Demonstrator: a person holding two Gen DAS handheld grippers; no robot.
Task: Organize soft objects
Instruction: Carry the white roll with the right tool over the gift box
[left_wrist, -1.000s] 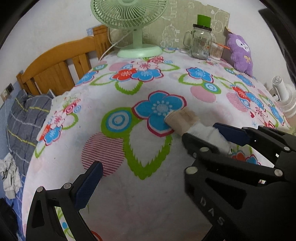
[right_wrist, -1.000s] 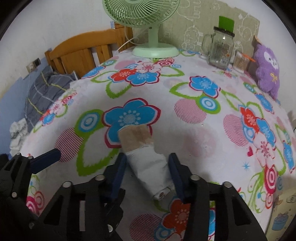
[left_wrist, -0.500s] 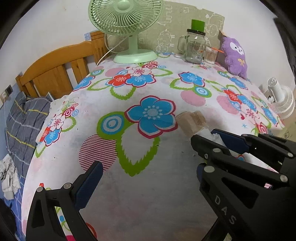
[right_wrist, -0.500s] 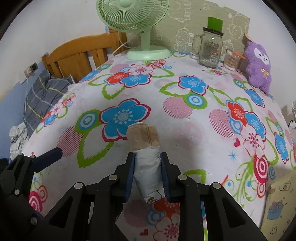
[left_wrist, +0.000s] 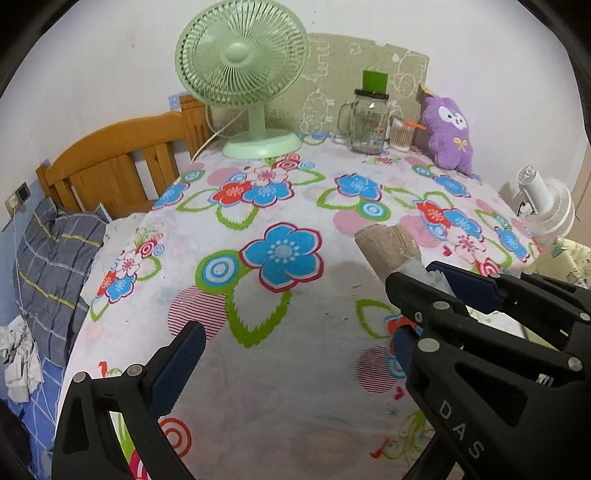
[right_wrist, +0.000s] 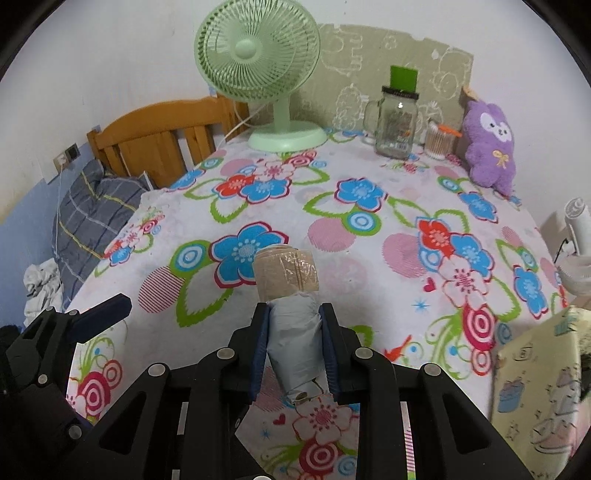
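The right hand-held gripper (right_wrist: 293, 347) clamps a grey-and-tan soft rolled bundle (right_wrist: 290, 295), lifted near the purple plush toy (right_wrist: 489, 147) — unplaced; the left hand-held gripper (left_wrist: 291, 354) gapes empty.

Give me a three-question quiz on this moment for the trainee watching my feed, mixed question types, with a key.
1. True or false: the right gripper is shut on the white roll with the tan band.
2. Multiple choice: the left gripper is (A) shut on the roll, (B) open and holding nothing, (C) shut on the purple plush toy.
3. Fill in: at the far edge of the flowered tablecloth, the glass jar stands between the plush toy and the green ____.

Key: 1 true; 2 B; 3 fan.
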